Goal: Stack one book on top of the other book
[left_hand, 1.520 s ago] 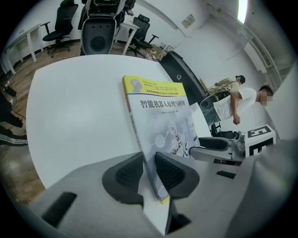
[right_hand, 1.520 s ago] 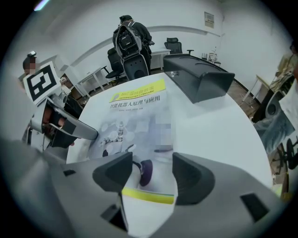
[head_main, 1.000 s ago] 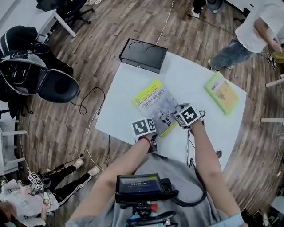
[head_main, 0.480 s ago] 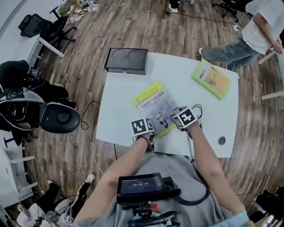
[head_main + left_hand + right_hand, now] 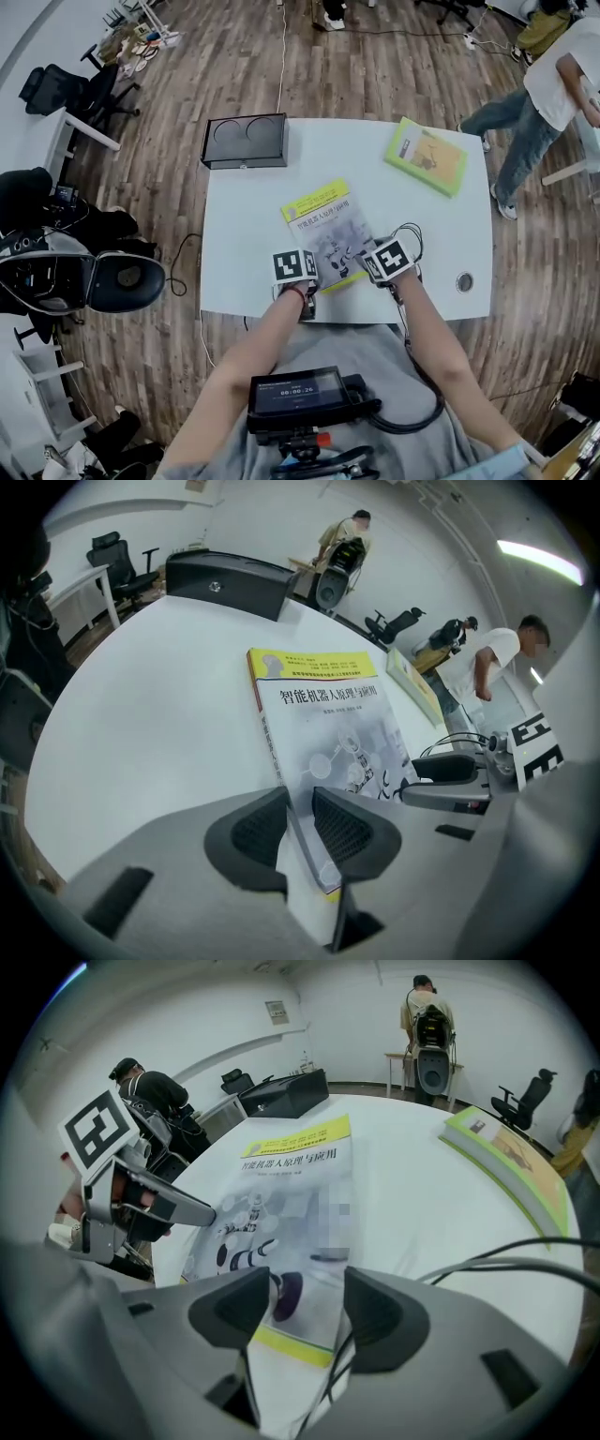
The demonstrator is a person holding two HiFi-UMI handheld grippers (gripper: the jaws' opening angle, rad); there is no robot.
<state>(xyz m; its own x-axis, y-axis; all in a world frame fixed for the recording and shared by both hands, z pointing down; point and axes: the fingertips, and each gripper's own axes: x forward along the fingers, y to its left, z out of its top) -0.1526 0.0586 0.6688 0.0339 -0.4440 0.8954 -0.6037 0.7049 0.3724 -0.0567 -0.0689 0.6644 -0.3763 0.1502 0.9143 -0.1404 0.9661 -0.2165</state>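
Only the gripper views show it: the left claw (image 5: 300, 803) pinches a corner of the grey book (image 5: 328, 724); the right claw (image 5: 307, 1288), spread, straddles another.

Wood floor (image 5: 375, 75) — black office chair (image 5: 56, 89), white wall (image 5: 234, 517).

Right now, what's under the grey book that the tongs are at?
Only the white table shows around the grey book; anything lying directly beneath its cover is hidden.

Right gripper (image 5: 298, 1312): jaws are standing apart, straddling the near yellow-striped edge of the grey book (image 5: 291, 1180); green book (image 5: 506, 1162) is lying well apart on white table (image 5: 412, 1213).
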